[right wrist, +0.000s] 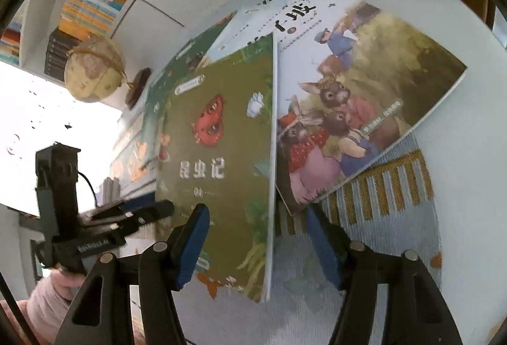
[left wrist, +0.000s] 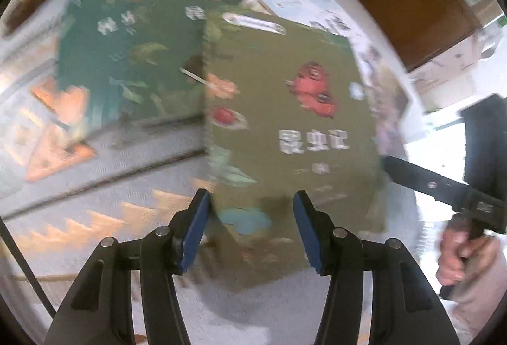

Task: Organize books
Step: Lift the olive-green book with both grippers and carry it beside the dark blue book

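An olive-green book (left wrist: 285, 123) with a red insect on its cover lies tilted over other books. Its lower left corner sits between the jaws of my left gripper (left wrist: 252, 224), which stand apart, the right pad over the cover. In the right wrist view the same olive-green book (right wrist: 221, 155) reaches between the jaws of my right gripper (right wrist: 258, 246). Those stand wide, with a gap between the book's right edge and the right pad. A dark green book (left wrist: 126, 60) lies to the left and a rabbit picture book (right wrist: 364, 107) to the right. The left gripper (right wrist: 168, 207) points at the olive book's left edge.
A patterned blue and orange cloth (right wrist: 380, 186) covers the white table under the books. A globe (right wrist: 93, 72) stands at the left, in front of shelves of books (right wrist: 92, 6). A hand (left wrist: 459, 253) holds the right gripper (left wrist: 388, 159) at the right edge.
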`<state>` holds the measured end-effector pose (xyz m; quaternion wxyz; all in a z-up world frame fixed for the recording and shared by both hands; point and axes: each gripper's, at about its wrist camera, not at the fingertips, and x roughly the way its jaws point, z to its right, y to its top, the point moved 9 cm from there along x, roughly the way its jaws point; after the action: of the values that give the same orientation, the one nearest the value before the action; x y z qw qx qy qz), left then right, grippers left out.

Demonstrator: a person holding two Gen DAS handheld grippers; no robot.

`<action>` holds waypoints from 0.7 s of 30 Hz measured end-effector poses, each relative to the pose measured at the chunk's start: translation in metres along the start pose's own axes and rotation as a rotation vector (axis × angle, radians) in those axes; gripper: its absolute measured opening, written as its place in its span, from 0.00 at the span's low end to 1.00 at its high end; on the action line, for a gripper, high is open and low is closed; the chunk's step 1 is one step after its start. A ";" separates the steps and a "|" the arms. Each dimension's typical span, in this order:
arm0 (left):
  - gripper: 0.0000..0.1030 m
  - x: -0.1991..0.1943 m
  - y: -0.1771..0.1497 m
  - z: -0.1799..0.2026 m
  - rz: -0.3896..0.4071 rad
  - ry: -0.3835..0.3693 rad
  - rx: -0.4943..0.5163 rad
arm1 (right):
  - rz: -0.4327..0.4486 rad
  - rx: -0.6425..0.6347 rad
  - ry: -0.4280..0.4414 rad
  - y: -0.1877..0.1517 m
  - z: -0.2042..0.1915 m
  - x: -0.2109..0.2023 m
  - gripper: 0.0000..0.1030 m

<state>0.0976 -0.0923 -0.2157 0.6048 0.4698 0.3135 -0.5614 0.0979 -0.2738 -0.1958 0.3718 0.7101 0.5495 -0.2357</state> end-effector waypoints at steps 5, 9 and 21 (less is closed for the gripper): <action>0.50 0.006 -0.004 0.011 0.007 0.069 0.062 | -0.063 -0.072 0.014 -0.006 -0.023 0.013 0.78; 0.50 0.004 -0.002 0.005 0.009 -0.006 0.005 | -0.054 -0.030 0.056 -0.008 -0.025 0.013 0.79; 0.50 -0.001 -0.001 0.000 -0.002 -0.119 -0.103 | -0.081 0.033 0.178 -0.012 -0.020 0.011 0.09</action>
<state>0.0967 -0.0917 -0.2148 0.6451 0.4036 0.3058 -0.5722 0.0880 -0.2500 -0.1949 0.2999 0.7113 0.6049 -0.1955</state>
